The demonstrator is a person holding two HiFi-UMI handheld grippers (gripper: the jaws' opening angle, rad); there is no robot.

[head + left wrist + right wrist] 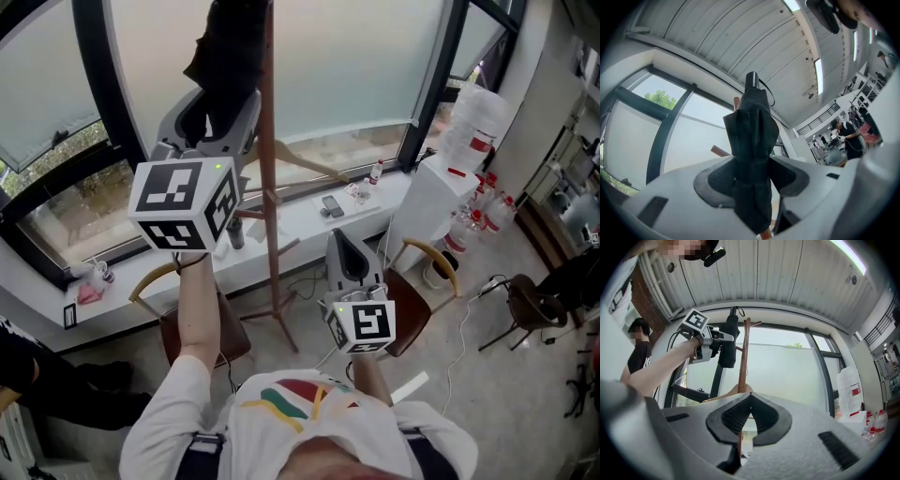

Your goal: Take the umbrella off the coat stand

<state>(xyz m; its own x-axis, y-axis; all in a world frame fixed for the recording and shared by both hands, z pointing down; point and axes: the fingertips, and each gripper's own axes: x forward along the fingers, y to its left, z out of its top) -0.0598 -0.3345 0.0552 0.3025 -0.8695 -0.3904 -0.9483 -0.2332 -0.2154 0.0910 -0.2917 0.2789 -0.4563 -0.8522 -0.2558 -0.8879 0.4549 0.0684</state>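
A folded black umbrella is clamped between the pads of my left gripper, its handle end pointing up. It is held high, just left of the wooden coat stand and close to its top. The right gripper view shows the umbrella in my left gripper next to the coat stand. My right gripper is lower, to the right of the stand, shut with nothing in it. The pole shows behind its jaws.
A wooden hanger hangs off the stand. Behind it runs a white windowsill with small items. Two wooden chairs flank the stand's foot. A water dispenser stands at the right. A person in black stands at the left.
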